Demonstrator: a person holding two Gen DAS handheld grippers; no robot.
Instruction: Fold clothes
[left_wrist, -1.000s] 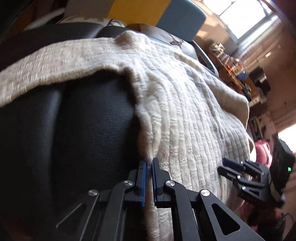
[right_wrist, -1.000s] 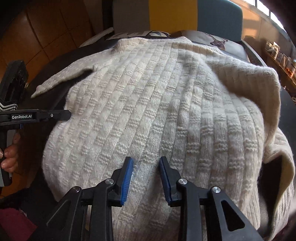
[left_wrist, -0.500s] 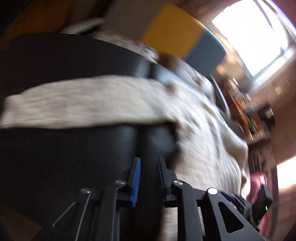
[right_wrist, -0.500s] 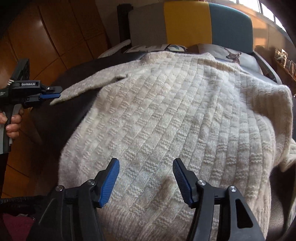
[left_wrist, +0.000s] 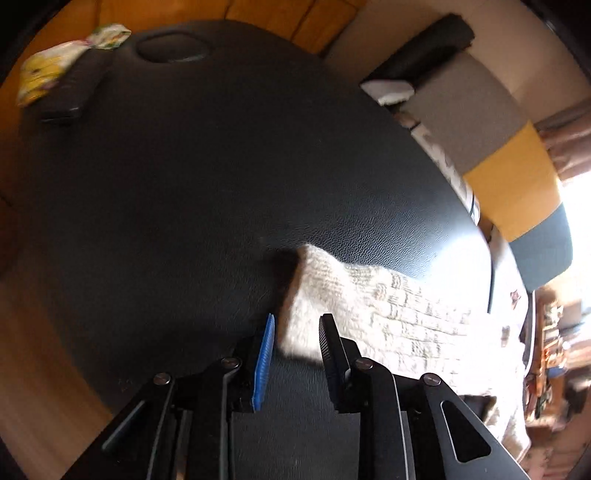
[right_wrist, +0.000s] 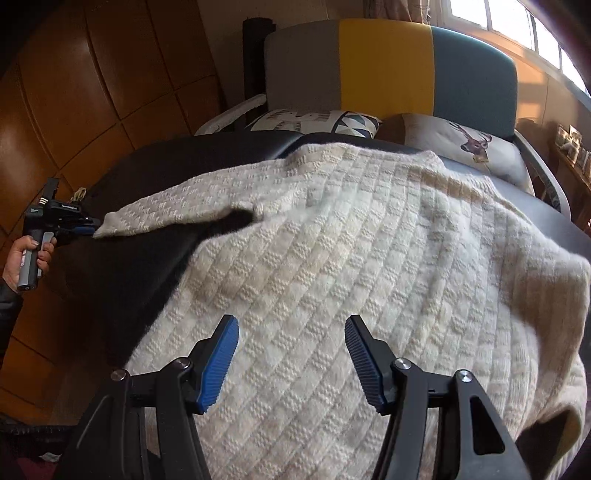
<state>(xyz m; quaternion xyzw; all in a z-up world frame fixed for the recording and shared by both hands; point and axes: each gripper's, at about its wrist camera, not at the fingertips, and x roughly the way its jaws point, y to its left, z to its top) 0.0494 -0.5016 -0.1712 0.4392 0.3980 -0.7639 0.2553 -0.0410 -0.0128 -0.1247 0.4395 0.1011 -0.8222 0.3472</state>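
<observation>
Right wrist alone shows sweater (right_wrist: 351, 266) body; both tools parted, seemingly holding nothing.

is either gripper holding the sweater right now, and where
Neither. The left gripper is open, with the sleeve cuff between its fingers but not pinched. The right gripper is open above the sweater body.

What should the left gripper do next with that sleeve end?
Probably close the left gripper on the sleeve. Its jaws stand open with the cuff end lying between them on the black table, so nothing is gripped yet. The sleeve sticks out sideways from the sweater, and the right gripper hovers open over the body, so the sleeve fold looks due.
</observation>
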